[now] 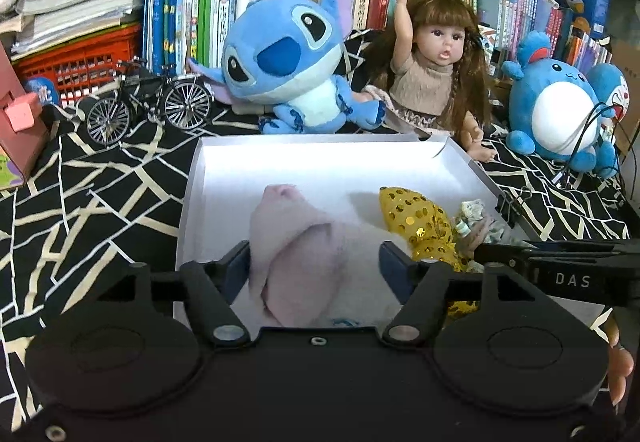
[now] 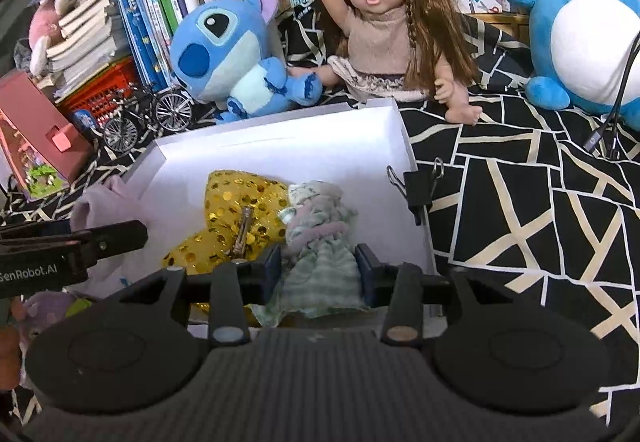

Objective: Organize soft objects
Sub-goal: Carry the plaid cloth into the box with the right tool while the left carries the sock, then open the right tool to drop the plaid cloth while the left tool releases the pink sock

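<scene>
— Three soft things lie in our white box (image 1: 192, 178): a pink cloth (image 1: 304, 242) lower centre, a gold sequin piece (image 1: 416, 214) to its right, a green striped garment (image 2: 320, 242) beside that.

— And our grippers?

— Our left gripper (image 1: 314, 262) stands wide around the pink cloth, pads clear. Our right gripper (image 2: 318, 270) sits narrower; whether its pads press the garment, we cannot tell.

— Beyond?

— We see a blue plush (image 1: 280, 54) and a doll (image 1: 432, 54), upper frame.
</scene>
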The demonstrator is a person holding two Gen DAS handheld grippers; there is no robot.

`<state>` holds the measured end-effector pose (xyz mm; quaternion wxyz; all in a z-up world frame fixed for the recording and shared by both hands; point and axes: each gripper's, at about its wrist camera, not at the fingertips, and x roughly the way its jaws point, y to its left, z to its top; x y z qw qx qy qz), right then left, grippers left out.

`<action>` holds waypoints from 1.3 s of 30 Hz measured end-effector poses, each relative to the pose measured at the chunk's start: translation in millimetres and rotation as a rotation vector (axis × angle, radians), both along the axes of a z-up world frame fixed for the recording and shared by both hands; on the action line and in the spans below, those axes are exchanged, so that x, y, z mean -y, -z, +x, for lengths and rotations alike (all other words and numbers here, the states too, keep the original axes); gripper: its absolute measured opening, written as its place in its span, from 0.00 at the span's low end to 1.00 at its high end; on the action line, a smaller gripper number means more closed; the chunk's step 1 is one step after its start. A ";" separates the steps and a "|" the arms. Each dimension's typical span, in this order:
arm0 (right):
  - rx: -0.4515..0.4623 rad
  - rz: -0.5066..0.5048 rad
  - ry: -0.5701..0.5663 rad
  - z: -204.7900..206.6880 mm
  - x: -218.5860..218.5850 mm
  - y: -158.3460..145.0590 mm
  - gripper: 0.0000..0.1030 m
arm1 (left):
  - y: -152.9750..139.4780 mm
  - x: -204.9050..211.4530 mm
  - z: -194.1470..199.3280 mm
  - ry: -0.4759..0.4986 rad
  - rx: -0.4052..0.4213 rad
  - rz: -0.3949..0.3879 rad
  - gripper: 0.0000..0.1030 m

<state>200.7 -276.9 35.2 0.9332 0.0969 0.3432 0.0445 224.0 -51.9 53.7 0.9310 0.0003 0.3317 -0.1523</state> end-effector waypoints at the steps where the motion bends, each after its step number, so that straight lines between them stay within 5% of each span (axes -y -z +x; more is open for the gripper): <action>1: 0.006 0.001 -0.003 -1.5 -0.1 -1.4 0.62 | -1.0 -0.2 -0.9 -0.003 0.006 0.000 0.74; 23: 0.192 -0.072 -0.061 -54.3 -10.5 -39.6 0.83 | -13.5 -30.6 -31.1 -0.065 0.045 -0.037 0.82; 39: 0.245 -0.115 -0.047 -91.2 -8.1 -30.8 0.97 | -9.6 -53.2 -89.1 -0.079 0.092 -0.057 0.86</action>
